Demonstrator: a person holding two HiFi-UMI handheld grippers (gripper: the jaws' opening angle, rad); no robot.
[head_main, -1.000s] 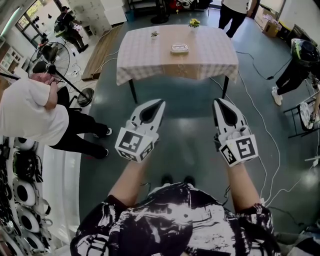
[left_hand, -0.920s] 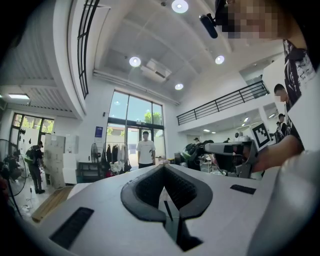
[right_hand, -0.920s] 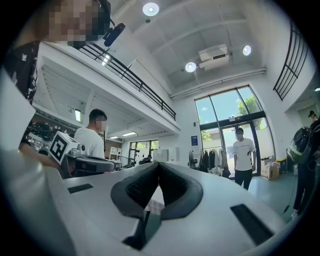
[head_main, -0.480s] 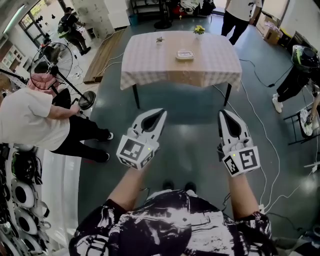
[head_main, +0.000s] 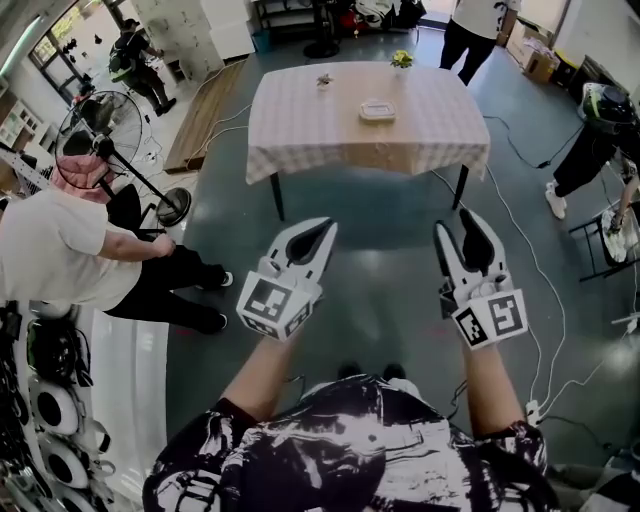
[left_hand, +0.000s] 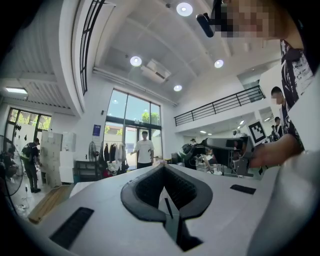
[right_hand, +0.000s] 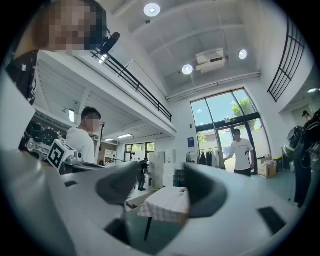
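White left gripper (head_main: 327, 225): jaws together, empty. White right gripper (head_main: 455, 222): jaws apart, framing the distant checked-cloth table (head_main: 300, 125); hold level.

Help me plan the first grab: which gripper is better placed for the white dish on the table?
Probably the right gripper: its jaws stand apart, framing the table, while the left gripper has its jaws together. Both are far from the white dish.

Open workshop hall: mezzanine (left_hand: 220, 102), floor fan (head_main: 95, 125), cables (head_main: 536, 262)
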